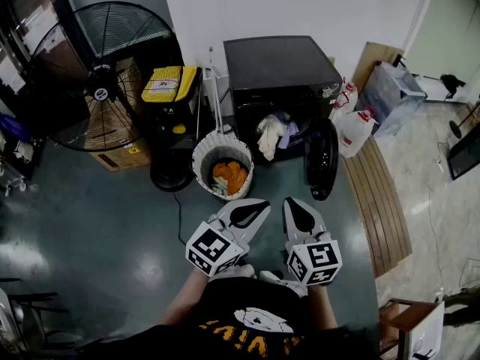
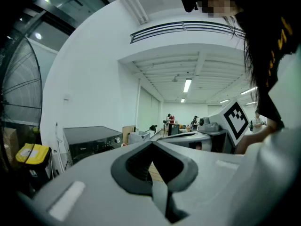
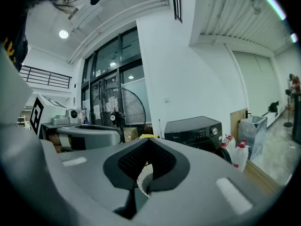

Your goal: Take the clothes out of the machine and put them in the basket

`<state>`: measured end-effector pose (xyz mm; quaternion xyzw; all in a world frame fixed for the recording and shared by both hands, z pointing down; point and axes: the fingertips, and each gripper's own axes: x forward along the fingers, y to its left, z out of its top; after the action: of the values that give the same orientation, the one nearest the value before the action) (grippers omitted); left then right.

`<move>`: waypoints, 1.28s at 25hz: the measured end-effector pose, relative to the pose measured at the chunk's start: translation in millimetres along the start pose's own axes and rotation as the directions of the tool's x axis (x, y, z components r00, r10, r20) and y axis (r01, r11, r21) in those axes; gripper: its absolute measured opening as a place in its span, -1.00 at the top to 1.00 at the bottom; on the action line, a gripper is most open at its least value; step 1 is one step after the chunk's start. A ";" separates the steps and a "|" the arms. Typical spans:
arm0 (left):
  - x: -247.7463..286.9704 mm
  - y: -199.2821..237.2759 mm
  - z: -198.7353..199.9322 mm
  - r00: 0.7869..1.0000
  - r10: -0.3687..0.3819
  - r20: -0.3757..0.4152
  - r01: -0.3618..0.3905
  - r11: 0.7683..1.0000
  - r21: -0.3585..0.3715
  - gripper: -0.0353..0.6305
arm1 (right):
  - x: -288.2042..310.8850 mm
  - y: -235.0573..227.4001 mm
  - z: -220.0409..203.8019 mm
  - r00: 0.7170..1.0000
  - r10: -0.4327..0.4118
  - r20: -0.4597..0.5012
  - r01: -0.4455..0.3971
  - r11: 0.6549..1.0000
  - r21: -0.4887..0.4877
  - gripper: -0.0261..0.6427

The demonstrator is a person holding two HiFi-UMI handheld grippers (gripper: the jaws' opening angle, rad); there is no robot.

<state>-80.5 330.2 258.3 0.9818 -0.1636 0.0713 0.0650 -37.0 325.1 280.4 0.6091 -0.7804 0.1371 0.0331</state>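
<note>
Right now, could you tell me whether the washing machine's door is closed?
No, the door of the machine stands swung open to the right, and clothes hang out of the opening.

Left hand-held gripper (image 1: pixel 264 203), right hand-held gripper (image 1: pixel 289 201), closed

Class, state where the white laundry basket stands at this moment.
In the head view, the white laundry basket stands just left of centre, in front and to the left of the black washing machine, with orange clothes inside.
</note>
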 end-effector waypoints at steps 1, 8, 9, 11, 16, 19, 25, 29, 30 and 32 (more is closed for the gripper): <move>0.6 4.2 0.5 1.000 -0.006 0.003 0.006 1.000 0.007 0.89 | 5.3 0.7 1.0 1.000 -0.001 0.006 0.001 1.000 -0.004 0.89; -9.1 24.8 -10.9 0.999 -0.044 -0.019 0.044 0.999 0.030 0.89 | 26.3 19.8 -4.0 1.000 -0.007 0.021 0.007 1.000 0.005 0.88; -11.4 27.3 -12.0 0.999 -0.049 -0.019 0.050 0.998 0.034 0.89 | 27.5 21.9 -5.5 1.000 -0.014 0.022 0.013 1.000 0.010 0.88; -14.5 34.6 -14.0 0.998 -0.056 -0.018 0.057 0.998 0.038 0.89 | 31.2 24.2 -9.0 0.999 -0.034 0.018 0.034 0.999 0.004 0.88; -23.4 43.7 -25.3 0.997 -0.074 -0.025 0.074 0.997 0.028 0.89 | 34.7 32.0 -18.1 0.997 -0.081 -0.012 0.080 0.995 -0.057 0.88; -24.4 48.9 -28.4 0.997 -0.077 -0.022 0.077 0.997 0.018 0.89 | 41.5 32.0 -15.8 0.996 -0.082 -0.018 0.081 0.995 -0.059 0.87; -16.3 63.3 -36.0 0.996 -0.080 -0.030 0.079 0.997 -0.019 0.89 | 52.9 26.3 -24.2 0.995 -0.083 -0.054 0.079 0.995 -0.056 0.87; -3.9 72.5 -40.0 0.997 -0.068 -0.029 0.067 0.997 -0.040 0.89 | 61.6 11.6 -28.4 0.994 -0.083 -0.075 0.078 0.995 -0.059 0.87; 0.3 74.6 -42.2 0.997 -0.067 -0.033 0.065 0.997 -0.046 0.89 | 65.1 6.4 -29.5 0.994 -0.080 -0.080 0.076 0.996 -0.055 0.87; 10.5 81.4 -46.2 0.997 -0.059 -0.044 0.056 0.997 -0.052 0.89 | 74.4 -5.0 -31.8 0.994 -0.070 -0.087 0.066 0.997 -0.044 0.87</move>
<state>-103.1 257.5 313.8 0.9822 -0.1356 0.0876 0.0958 -54.9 262.1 328.1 0.6278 -0.7596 0.1469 0.0848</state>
